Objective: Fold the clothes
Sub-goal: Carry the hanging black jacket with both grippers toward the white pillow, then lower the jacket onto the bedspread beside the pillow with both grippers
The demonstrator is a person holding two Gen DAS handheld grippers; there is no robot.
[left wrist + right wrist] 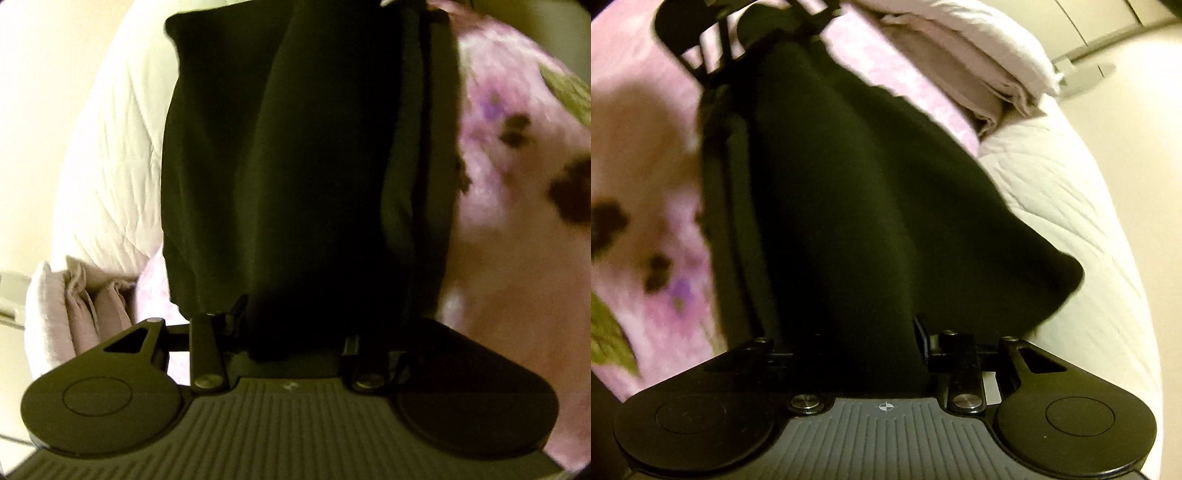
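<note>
Pink floral bedspread (pixel 517 258) under garment-gripping claws (pixel 295 332).

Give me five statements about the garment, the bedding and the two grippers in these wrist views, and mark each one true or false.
1. The garment is black. True.
2. The bedspread under it is plain blue. False: it is pink with a flower print.
3. The dark cloth runs into the left gripper, between its fingers. True.
4. The right gripper hangs bare, with no cloth near it. False: the same black cloth fills the space between its fingers.
5. A folded pale cloth lies at the bed's edge beside the white quilt. True.
</note>
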